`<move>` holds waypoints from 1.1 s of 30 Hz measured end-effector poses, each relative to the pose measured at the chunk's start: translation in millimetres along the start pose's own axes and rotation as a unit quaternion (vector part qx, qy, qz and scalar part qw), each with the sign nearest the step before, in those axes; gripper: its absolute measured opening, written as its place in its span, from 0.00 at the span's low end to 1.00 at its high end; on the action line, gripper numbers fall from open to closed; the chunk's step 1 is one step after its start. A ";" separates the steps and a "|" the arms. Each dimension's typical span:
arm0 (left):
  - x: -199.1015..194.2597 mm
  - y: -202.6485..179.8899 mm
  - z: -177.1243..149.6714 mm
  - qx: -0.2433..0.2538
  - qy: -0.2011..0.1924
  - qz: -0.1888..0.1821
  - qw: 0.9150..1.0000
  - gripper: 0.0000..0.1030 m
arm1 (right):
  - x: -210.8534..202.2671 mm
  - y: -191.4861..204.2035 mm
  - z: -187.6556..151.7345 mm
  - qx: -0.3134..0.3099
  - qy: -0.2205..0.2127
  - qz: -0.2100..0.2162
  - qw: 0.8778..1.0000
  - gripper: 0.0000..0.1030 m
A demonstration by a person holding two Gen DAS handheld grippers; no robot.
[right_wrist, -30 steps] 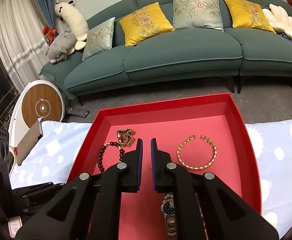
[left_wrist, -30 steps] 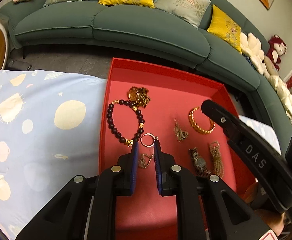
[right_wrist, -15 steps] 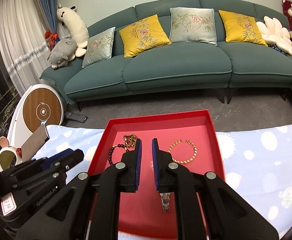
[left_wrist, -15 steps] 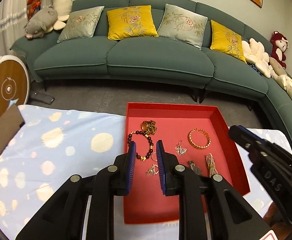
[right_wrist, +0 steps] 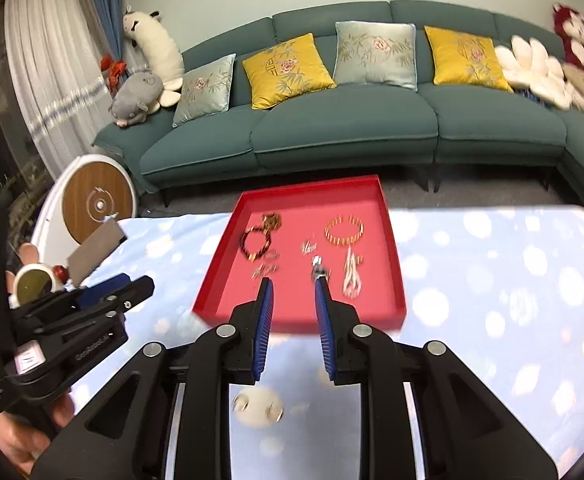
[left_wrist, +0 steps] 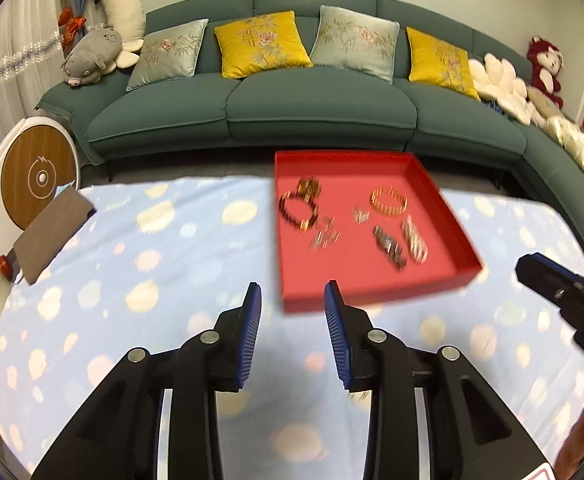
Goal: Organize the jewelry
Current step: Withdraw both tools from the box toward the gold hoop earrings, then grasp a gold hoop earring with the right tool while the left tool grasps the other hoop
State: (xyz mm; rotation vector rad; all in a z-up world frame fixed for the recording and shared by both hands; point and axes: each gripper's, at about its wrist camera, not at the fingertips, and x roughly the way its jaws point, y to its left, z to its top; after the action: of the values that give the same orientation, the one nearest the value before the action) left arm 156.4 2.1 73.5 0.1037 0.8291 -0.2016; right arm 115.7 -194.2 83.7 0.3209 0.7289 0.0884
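A red tray [left_wrist: 352, 276] lies on the spotted blue cloth and holds loose jewelry. In it are a dark bead bracelet [left_wrist: 298, 210], a gold bangle [left_wrist: 388, 202], a watch [left_wrist: 390, 246] and a silver chain [left_wrist: 414, 238]. My left gripper [left_wrist: 293, 286] hovers over the cloth at the tray's near edge, its jaws opening with nothing between them. In the right wrist view the tray [right_wrist: 376, 264], the bracelet [right_wrist: 256, 242], the bangle [right_wrist: 344, 232] and the watch [right_wrist: 320, 270] show again. My right gripper [right_wrist: 294, 282] hangs before the tray, jaws opening and empty.
A green sofa [left_wrist: 320, 108] with cushions and plush toys runs along the back. A round wood-faced device [right_wrist: 98, 202], a brown card [right_wrist: 94, 250] and a small white round object [right_wrist: 34, 286] sit at the table's left. The spotted cloth [right_wrist: 492, 320] spreads right of the tray.
Both grippers have drawn back and risen from the tray, which now looks smaller and farther off. Both pairs of jaws stand wider than before. The jewelry stays in the tray.
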 end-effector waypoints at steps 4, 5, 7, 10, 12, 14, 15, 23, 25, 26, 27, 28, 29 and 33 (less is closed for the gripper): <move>3.4 9.7 -37.3 -0.022 0.043 -0.011 0.999 0.31 | -0.7 11.3 -46.4 -0.037 0.026 -0.028 0.999 0.35; 2.9 10.5 -43.1 -0.031 0.049 -0.019 0.998 0.31 | -0.7 12.8 -62.6 -0.046 0.021 -0.041 0.998 0.41; 1.2 8.4 -52.8 -0.029 0.050 -0.026 0.998 0.45 | 13.7 14.8 -85.5 -0.040 0.058 -0.045 0.997 0.46; -0.6 -1.6 -65.1 0.000 0.031 -0.005 0.999 0.57 | 34.9 22.7 -103.0 -0.059 0.081 -0.036 0.994 0.44; 4.3 -9.5 -71.7 0.031 0.030 0.008 0.999 0.58 | 50.2 27.1 -109.9 -0.078 0.093 -0.048 0.991 0.44; 11.3 -12.8 -78.6 0.049 0.036 0.014 0.998 0.58 | 59.9 29.2 -111.7 -0.081 0.097 -0.045 0.991 0.44; 15.6 -12.2 -82.1 0.054 0.041 0.016 0.998 0.58 | 63.0 30.5 -115.4 -0.086 0.096 -0.049 0.990 0.44; 37.3 4.7 -86.9 0.048 0.067 0.019 0.996 0.58 | 82.9 21.5 -116.5 -0.095 0.095 -0.065 0.989 0.44; 39.0 7.3 -87.1 0.044 0.071 0.015 0.996 0.58 | 86.9 23.7 -114.6 -0.103 0.093 -0.064 0.988 0.45; 39.7 8.3 -87.3 0.042 0.073 0.013 0.996 0.58 | 88.7 25.5 -113.7 -0.107 0.093 -0.063 0.988 0.45; 40.6 9.3 -87.8 0.040 0.075 0.012 0.996 0.58 | 90.4 27.0 -113.0 -0.110 0.093 -0.061 0.988 0.45; 41.8 10.1 -88.4 0.038 0.078 0.009 0.996 0.58 | 91.9 27.8 -112.3 -0.110 0.093 -0.060 0.988 0.44; 42.9 10.0 -89.2 0.037 0.080 0.007 0.996 0.58 | 93.7 29.2 -112.2 -0.112 0.094 -0.058 0.988 0.44; 48.7 7.8 -90.2 0.030 0.088 -0.004 0.996 0.58 | 96.8 39.5 -114.7 -0.136 0.091 -0.063 0.984 0.30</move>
State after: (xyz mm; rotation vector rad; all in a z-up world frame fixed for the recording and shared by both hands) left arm 125.1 18.3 -23.1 0.1768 1.0000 -0.2274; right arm 112.6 -108.9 -45.9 0.0038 0.9051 0.0976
